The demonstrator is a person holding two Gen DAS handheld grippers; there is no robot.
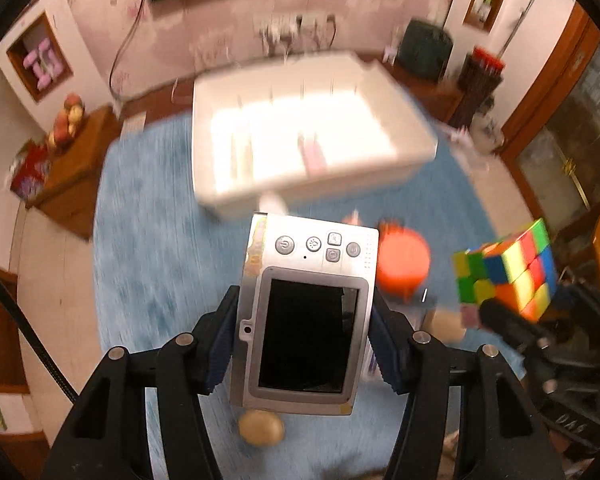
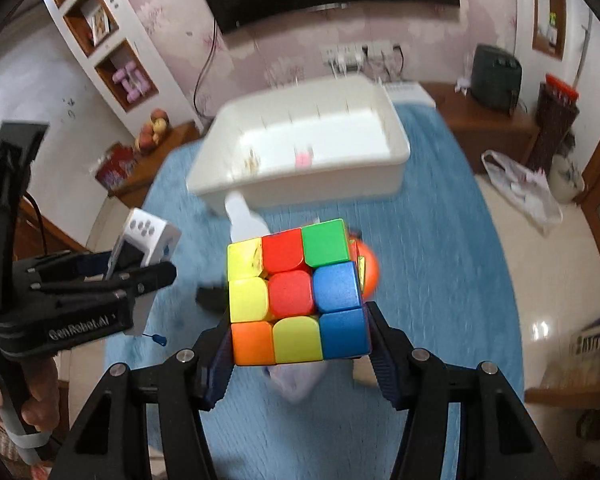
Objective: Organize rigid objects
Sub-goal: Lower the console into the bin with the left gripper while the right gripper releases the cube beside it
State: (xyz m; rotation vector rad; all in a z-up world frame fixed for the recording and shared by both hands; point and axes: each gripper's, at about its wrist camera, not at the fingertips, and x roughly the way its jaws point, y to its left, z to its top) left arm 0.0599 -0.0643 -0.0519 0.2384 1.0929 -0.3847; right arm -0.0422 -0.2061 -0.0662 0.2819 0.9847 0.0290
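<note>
My left gripper (image 1: 304, 320) is shut on a silver handheld device (image 1: 306, 312) with a dark screen and round buttons, held well above the blue mat (image 1: 148, 240). The same device (image 2: 142, 240) and left gripper (image 2: 156, 276) show at the left of the right wrist view. My right gripper (image 2: 298, 320) is shut on a multicoloured puzzle cube (image 2: 296, 296), also raised; the cube (image 1: 508, 268) appears at the right of the left wrist view. A white bin (image 1: 300, 132) sits at the far end of the mat, with small items inside.
On the mat lie an orange round object (image 1: 402, 264), a beige oval piece (image 1: 260, 428), a white bottle (image 2: 244, 216) and a pale bag (image 2: 296, 380). Wooden furniture (image 1: 76, 160) stands left, a cabinet (image 2: 488, 120) at the back right. A hand (image 2: 36, 400) holds the left gripper.
</note>
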